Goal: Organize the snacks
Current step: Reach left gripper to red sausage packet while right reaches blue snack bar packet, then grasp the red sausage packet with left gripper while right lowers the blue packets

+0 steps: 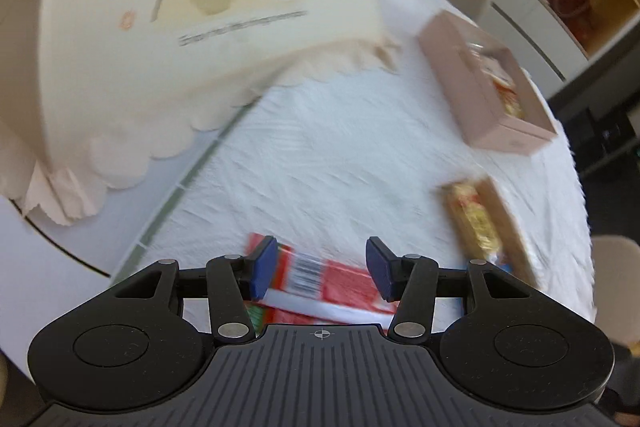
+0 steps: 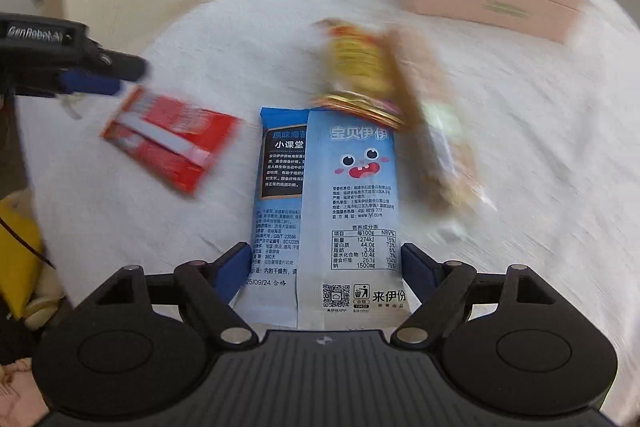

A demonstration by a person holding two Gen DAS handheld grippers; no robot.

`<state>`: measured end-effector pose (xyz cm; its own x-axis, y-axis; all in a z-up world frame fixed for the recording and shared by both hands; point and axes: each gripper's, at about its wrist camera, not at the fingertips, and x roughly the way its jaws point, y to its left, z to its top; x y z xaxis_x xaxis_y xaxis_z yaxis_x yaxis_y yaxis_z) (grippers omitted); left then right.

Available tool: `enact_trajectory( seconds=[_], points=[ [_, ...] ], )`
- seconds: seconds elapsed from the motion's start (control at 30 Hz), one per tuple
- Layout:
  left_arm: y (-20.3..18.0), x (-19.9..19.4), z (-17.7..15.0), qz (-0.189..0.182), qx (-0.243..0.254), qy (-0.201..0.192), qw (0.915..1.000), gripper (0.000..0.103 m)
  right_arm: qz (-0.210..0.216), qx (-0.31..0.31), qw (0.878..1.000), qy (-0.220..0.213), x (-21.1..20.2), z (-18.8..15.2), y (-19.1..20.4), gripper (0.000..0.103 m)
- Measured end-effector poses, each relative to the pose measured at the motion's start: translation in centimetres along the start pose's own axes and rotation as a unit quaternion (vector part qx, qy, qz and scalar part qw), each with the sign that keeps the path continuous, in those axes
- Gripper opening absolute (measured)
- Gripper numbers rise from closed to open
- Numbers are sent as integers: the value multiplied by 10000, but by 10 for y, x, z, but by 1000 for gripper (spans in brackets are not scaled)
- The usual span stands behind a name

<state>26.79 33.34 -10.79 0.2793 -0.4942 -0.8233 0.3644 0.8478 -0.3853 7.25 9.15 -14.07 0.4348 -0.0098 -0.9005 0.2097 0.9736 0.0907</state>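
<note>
- Two grippers, both with black linkages and blue pads, over a white textured tablecloth (image 2: pixel 520 155).
- Right gripper (image 2: pixel 324 269): fingers clenched on the blue snack packet (image 2: pixel 352 195), a flat, glossy foil sachet printed with a cartoon face, a nutrition table and a QR code. The packet's near end sits between the pads, and its far end points away along the fingers.
- Left gripper (image 1: pixel 322 269): fingers released, spread wide. The red snack packet (image 1: pixel 340 287) lies flat on the cloth under the gap between the pads; it is glossy, rectangular, with a white stripe and a barcode. In the right wrist view the same packet (image 2: pixel 172 139) lies just left of the blue one, apart from it.
- Gold-and-red wrapped snack (image 2: pixel 360 75): oblong, shiny, blurred; beside it a long brownish clear-wrapped bar (image 2: pixel 440 147).
- Pink box (image 1: pixel 480 91): rectangular, matte card, lid with a window showing packets inside; well apart from both grippers.
- Cream gift bag (image 1: pixel 200 27): large, printed with cartoon figures, scalloped lower edge.
</note>
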Motion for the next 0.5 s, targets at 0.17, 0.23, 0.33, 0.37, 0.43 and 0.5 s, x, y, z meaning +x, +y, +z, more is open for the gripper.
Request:
enact_trajectory(
  seconds=[0.17,0.23,0.33,0.37,0.43,0.5],
  points=[
    [7,7,-17,15,-163,109,9998,54,-588,1169,9911,-240,-12,-16,-48,82],
    [0,5,-24,-243,-259,234,9991,54,-614,1535,9862,-103,-7,-19,-60,82],
    [-18,8,-37,-718,-130,673,9951,54,-540,1661,9846,-61,-1,-24,-60,89],
    [-26,8,-41,-838,-24,800,9933,54,-607,1548,9861,-42,1,-23,-54,91],
    [-38,5,-44,-987,259,847,9912,54,-773,1297,9885,-25,8,-22,-42,99],
    [-44,0,-37,-909,596,664,9919,54,-920,1239,9879,-169,11,-25,-34,102]
  ],
)
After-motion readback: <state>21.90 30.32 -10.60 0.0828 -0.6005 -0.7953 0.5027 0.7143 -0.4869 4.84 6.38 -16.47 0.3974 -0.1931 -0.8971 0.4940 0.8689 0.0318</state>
